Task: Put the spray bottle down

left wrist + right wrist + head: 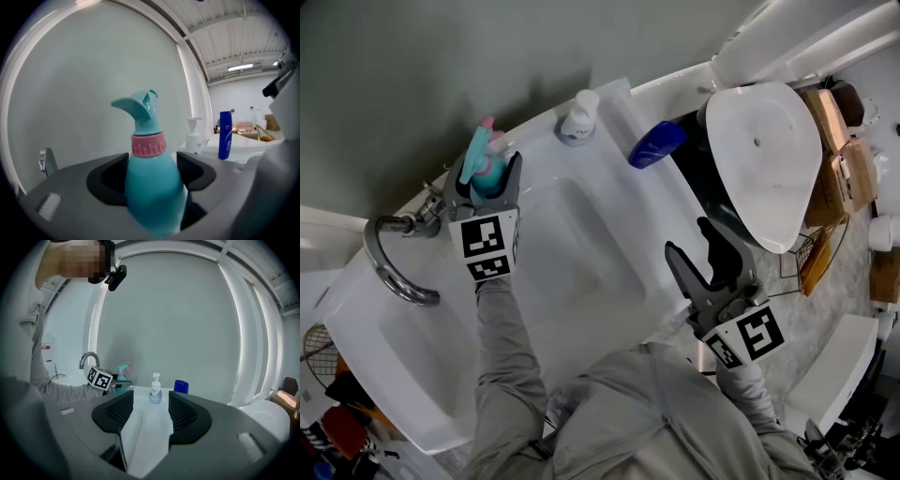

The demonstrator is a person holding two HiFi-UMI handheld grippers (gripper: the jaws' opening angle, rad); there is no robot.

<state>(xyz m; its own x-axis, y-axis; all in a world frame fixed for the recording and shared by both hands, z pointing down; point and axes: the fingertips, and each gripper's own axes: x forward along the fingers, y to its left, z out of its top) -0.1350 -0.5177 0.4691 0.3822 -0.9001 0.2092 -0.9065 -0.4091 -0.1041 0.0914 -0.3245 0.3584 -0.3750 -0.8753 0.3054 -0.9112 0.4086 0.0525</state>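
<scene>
A teal spray bottle (487, 165) with a pink collar and teal trigger head stands upright between the jaws of my left gripper (485, 184), at the back ledge of the white sink (591, 272) beside the faucet. In the left gripper view the spray bottle (152, 192) fills the gap of the left gripper (152, 176), both pads against its sides. Whether its base rests on the ledge is hidden. My right gripper (692, 246) hangs open over the sink's right front edge, holding nothing. In the right gripper view the right gripper (151, 411) points at the spray bottle (121, 371).
A chrome faucet (394, 262) curves at the left. A white pump soap bottle (578, 117) and a blue bottle (656, 143) stand on the back ledge to the right. A white toilet lid (764, 159) and wire basket (820, 253) are at the right.
</scene>
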